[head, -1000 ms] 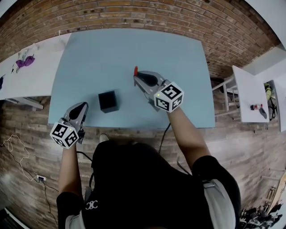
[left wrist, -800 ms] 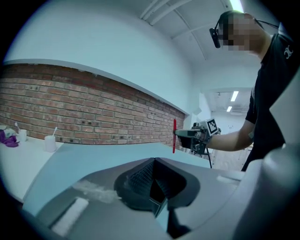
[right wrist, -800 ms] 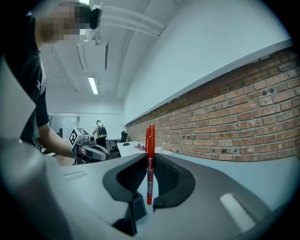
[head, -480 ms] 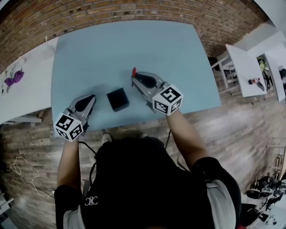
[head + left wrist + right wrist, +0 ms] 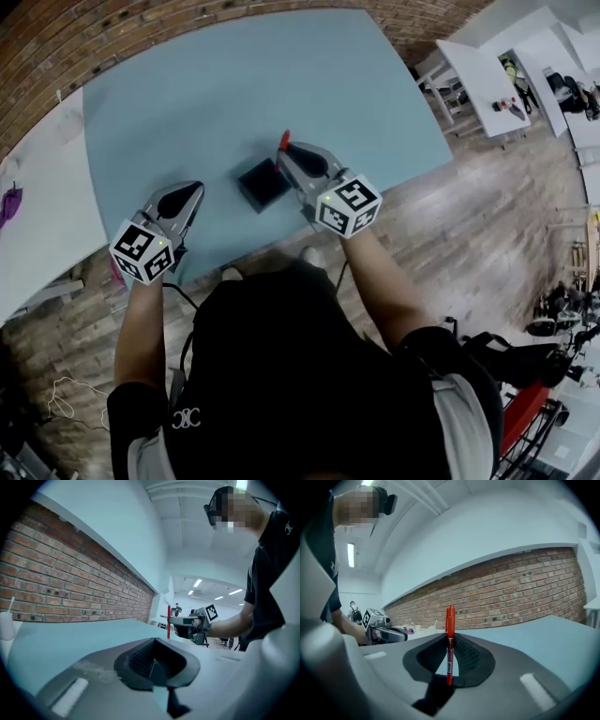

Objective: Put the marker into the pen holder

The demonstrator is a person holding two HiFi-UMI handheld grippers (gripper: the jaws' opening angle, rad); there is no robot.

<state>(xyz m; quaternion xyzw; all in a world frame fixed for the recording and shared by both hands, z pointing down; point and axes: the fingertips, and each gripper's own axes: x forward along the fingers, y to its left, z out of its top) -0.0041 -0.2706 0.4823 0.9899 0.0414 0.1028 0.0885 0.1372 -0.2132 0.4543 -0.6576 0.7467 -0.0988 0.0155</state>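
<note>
The person is standing at the near edge of a pale blue tabletop (image 5: 225, 84) and holding a gripper in each hand. The right gripper (image 5: 286, 156) is clamping a red marker (image 5: 284, 141). In the right gripper view its ribbed pads (image 5: 465, 654) are pressing on the marker's barrel (image 5: 449, 641) from both sides, and the marker is standing upright with its red cap on top and its lower end showing below the pads. The black pen holder (image 5: 262, 184) is sitting on the tabletop close to the near edge, about halfway along it. The marker is hanging just beside the holder's far right corner and is not inside it. Whether the right gripper is touching the holder's side is not showing clearly from the head view. The left gripper (image 5: 192, 193) is hovering over the near edge of the tabletop, left of the holder and apart from it. Its jaws are resting together with nothing between them, as the left gripper view (image 5: 154, 662) is showing. That same view is catching the right gripper (image 5: 185, 622) across the table with the marker (image 5: 168, 620) rising above it. A brick wall (image 5: 520, 590) is running behind the far edge of the tabletop.
</note>
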